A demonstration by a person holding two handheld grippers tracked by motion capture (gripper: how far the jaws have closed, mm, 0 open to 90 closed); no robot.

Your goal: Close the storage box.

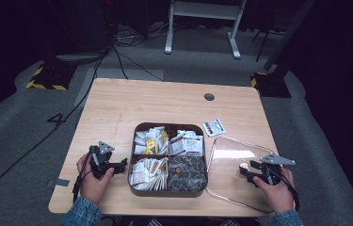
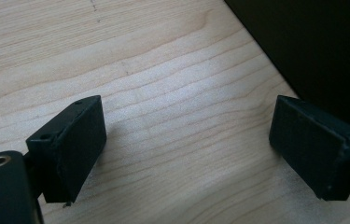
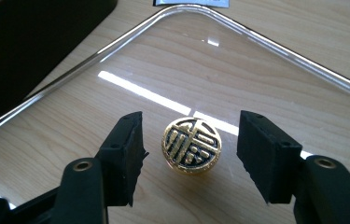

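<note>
The wooden tabletop (image 1: pixel 117 108) carries a dark four-compartment tray (image 1: pixel 167 192) near the person's edge, filled with sachets and packets. Just to its right lies a clear lid (image 1: pixel 233 148) flat on the wood, rounded-square in outline, with a single loose sachet (image 1: pixel 214 127) beyond its far corner.

At the lid's middle stands a small gold knob (image 3: pixel 192 144), its round top worked in a black-and-gold stylised Chinese character that I cannot read for certain. The print on the packets in the tray is too small to make out.

The right gripper (image 3: pixel 189 151) sits over the lid with its jaws apart, one on each side of the knob and not touching it. The left gripper (image 2: pixel 186 144) rests on bare wood just left of the tray, jaws wide apart and holding nothing.

The step in hand looks like taking hold of the lid by its knob, probably to set it on the tray. The next move calls for closing the right jaws squarely on the knob, low enough to get a firm pinch, then lifting the lid level so it does not swing or slip.
</note>
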